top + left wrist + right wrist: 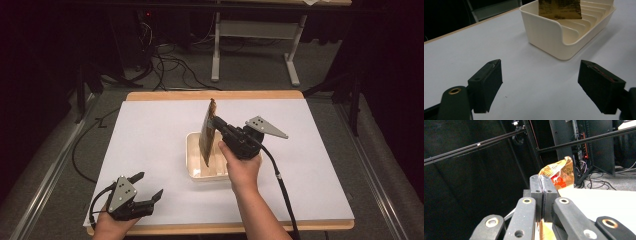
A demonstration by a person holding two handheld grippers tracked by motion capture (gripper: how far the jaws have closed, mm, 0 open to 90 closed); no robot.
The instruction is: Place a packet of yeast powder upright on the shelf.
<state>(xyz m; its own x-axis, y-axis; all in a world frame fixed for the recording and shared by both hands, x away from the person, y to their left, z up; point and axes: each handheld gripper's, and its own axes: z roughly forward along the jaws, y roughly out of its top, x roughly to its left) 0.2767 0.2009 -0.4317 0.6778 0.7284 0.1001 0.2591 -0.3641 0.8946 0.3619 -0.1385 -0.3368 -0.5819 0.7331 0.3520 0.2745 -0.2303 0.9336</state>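
Fingers: right gripper is pinched tight on a flat snack packet, held upright on edge, bottom edge down inside the cream slotted rack. Left gripper has jaws spread wide w/ nothing between them, parked near the table's front edge, well left of the rack and closer to the person.

Risks, judged from how things sit, biggest item first:

- Table: white top looks smooth; nothing pins the rack. If the packet drags sideways on entry, rack prob slides, since the left gripper is too far off to brace it.
- Rack: ribs run across the floor in the left gripper view. Packet bottom landing on a rib top rather than in a slot = it tips when let go. Can't tell from the high view which slot it's over.
- Packet: thin, floppy, gripped at one edge near the top. Lower part prob bends or crumples if pushed down vs a rib. Right gripper view shows the crinkled top past the pads, so the hold is narrow; twist could slip it.
- Pads: early release w/ the packet leaning = falls flat across the rack.
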